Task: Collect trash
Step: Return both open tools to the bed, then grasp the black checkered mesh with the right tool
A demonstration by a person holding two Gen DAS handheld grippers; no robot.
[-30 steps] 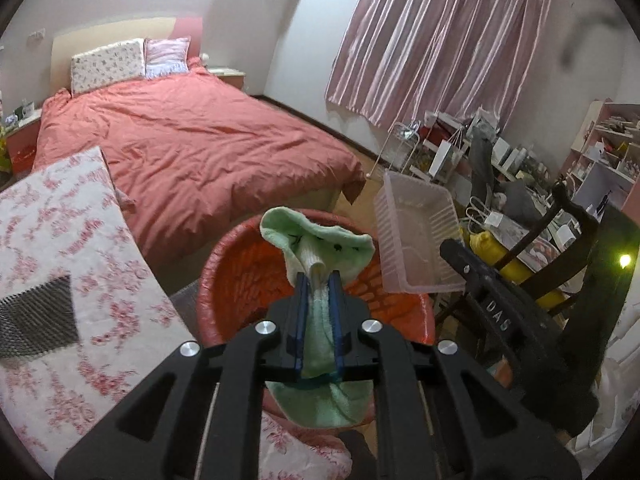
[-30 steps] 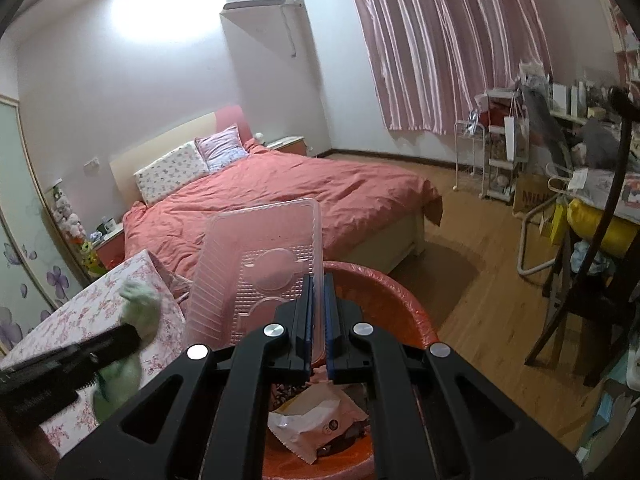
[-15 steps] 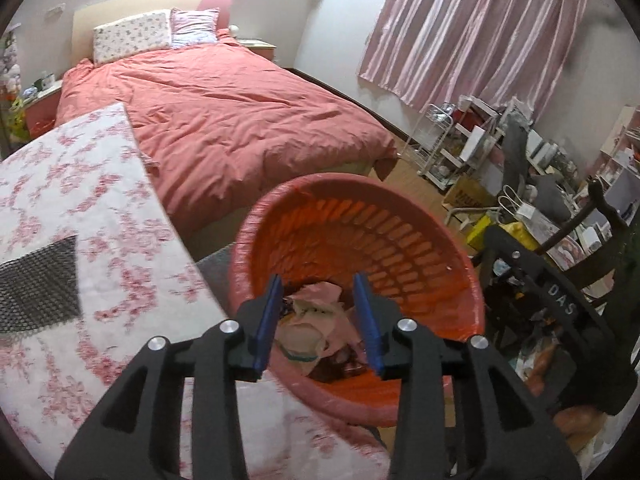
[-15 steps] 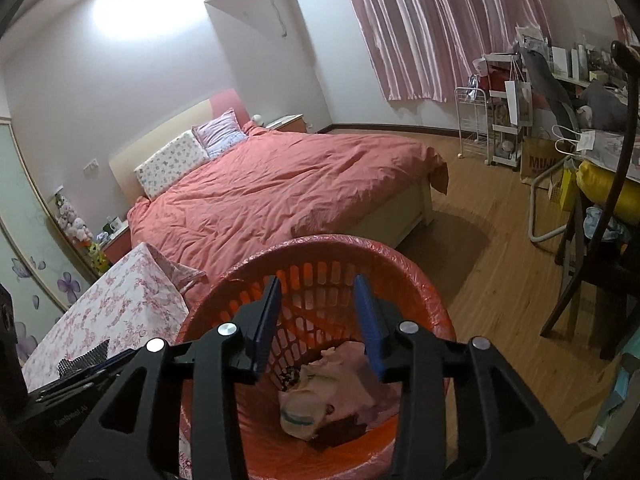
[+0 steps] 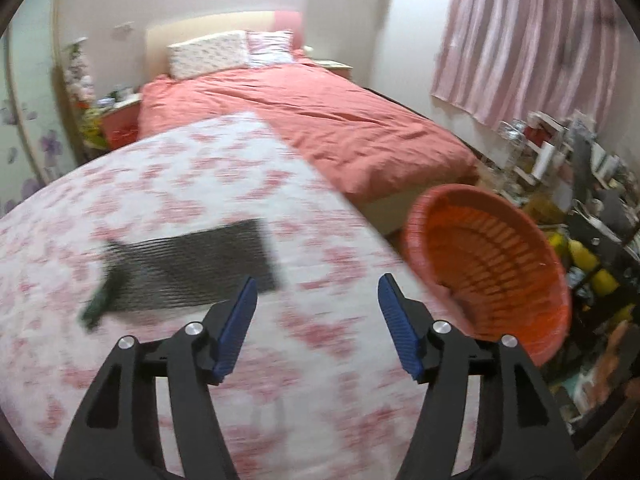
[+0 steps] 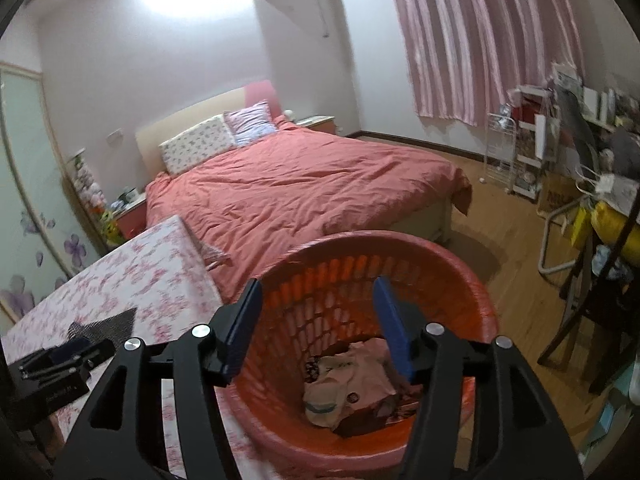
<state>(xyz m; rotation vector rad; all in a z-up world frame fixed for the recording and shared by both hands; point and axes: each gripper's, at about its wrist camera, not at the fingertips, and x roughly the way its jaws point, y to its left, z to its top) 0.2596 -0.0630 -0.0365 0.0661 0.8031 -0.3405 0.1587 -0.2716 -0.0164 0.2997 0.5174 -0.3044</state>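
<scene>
A round orange basket (image 6: 476, 292) stands beside the floral-cloth table (image 6: 132, 276); it holds crumpled pink and white trash (image 6: 352, 380). My right gripper (image 6: 318, 320) is open and empty above the basket. My left gripper (image 5: 318, 316) is open and empty over the table (image 5: 168, 184), with the basket (image 5: 492, 248) to its right. A dark mesh mat (image 5: 192, 268) lies on the table ahead of the left gripper, with a small dark green item (image 5: 96, 308) at its left edge. The mat (image 6: 108, 324) also shows in the right wrist view.
A bed with a red cover (image 6: 304, 192) lies beyond the table and basket. Cluttered shelves and racks (image 6: 536, 144) stand along the right wall under pink curtains (image 6: 480, 36). A dark chair (image 6: 596, 300) stands at right on the wooden floor (image 6: 516, 272).
Both grippers let go of their loads, a green cloth and a clear plastic tray, over the basket and opened. The left gripper has since swung left from the basket to over the table.
</scene>
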